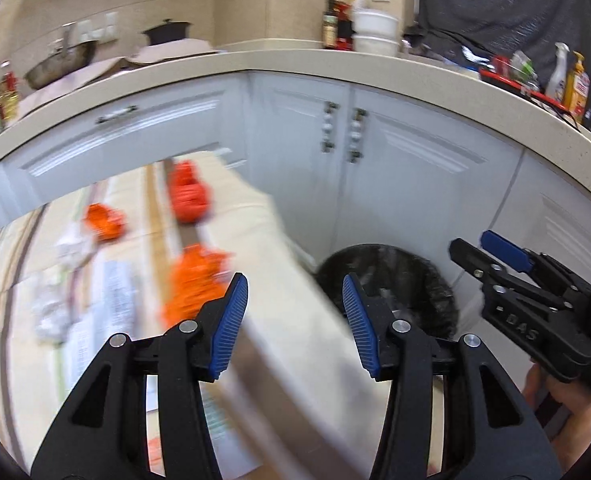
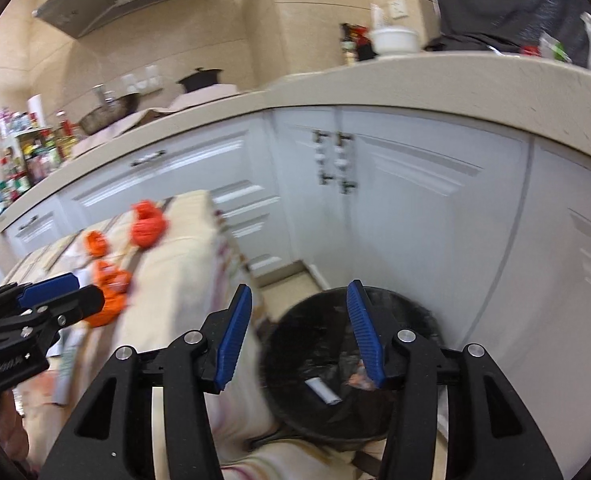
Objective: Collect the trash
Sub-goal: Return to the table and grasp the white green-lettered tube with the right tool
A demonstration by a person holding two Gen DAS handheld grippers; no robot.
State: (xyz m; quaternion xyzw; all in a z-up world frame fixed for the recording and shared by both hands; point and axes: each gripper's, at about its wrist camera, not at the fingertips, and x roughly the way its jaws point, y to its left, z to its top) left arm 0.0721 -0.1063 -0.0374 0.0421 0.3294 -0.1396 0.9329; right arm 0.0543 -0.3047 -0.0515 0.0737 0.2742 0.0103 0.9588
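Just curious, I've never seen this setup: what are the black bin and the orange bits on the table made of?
The bin looks lined with a thin black plastic bag: its rim is crinkled and slightly glossy. The orange bits look like crumpled thin plastic or paper, with bright, wrinkled lumps, but blur leaves that open. They lie on a cream striped tablecloth, apparently fabric, draping over the edge.

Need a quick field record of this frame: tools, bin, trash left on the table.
left tool: open, nothing between the pads
right tool: open, nothing held
black-lined round bin: on the floor by the white cabinets, some scraps inside
crumpled orange wrappers: several on the cream striped tablecloth
white paper scraps: also on the cloth, blurred
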